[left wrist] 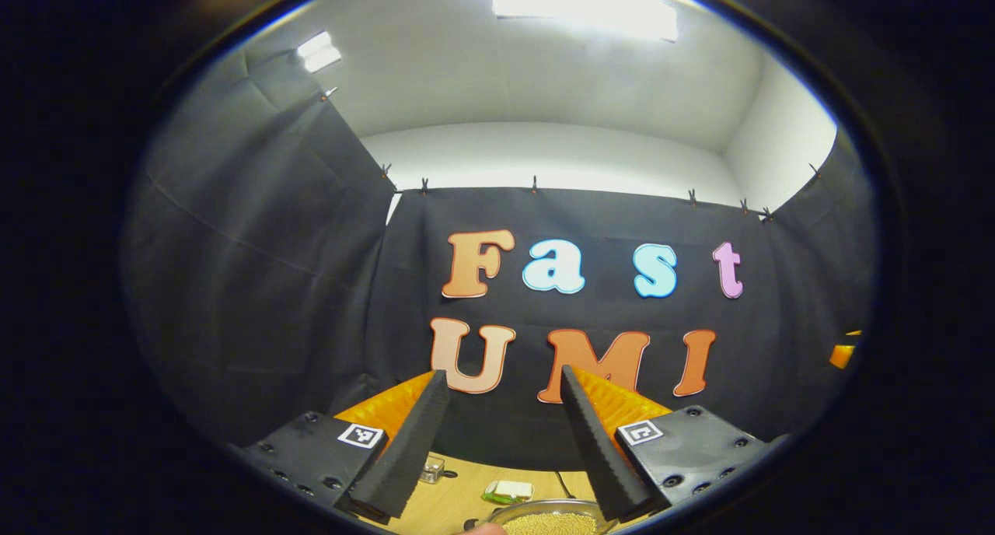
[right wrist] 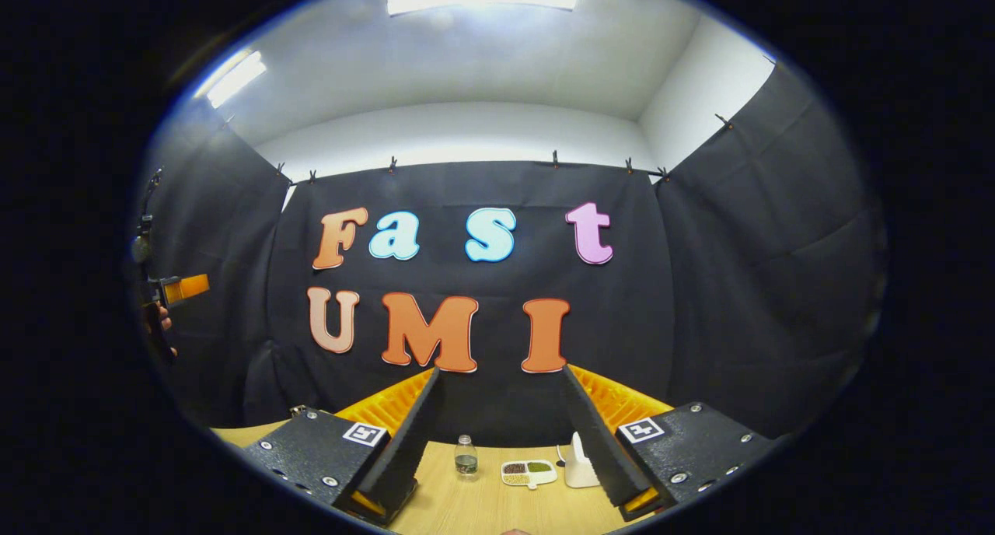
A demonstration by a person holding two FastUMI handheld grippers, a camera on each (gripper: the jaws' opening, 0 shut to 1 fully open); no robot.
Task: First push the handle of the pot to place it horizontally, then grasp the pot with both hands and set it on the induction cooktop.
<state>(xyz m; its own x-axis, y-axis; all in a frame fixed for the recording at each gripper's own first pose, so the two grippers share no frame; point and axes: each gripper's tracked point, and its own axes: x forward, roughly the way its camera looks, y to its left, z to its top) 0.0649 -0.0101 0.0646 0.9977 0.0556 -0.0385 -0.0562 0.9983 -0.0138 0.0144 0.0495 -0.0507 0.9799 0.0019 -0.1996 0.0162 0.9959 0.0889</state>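
Observation:
My left gripper (left wrist: 504, 375) is held high and open, its fingers aimed at the booth's back wall with nothing between them. Below it, at the bottom edge of the left gripper view, sits a round metal vessel (left wrist: 548, 522) with yellowish grains in it; I cannot tell whether it is the pot. My right gripper (right wrist: 501, 372) is also open and empty, raised above the wooden table (right wrist: 482, 508). At the far left of the right gripper view, a hand (right wrist: 159, 321) holds the left gripper's orange body (right wrist: 185, 288).
On the table in the right gripper view stand a small clear bottle (right wrist: 466, 455), a divided dish of grains (right wrist: 528, 473) and a white object (right wrist: 579, 463). The left gripper view has a small clear item (left wrist: 432, 469) and a green-and-white item (left wrist: 509, 491).

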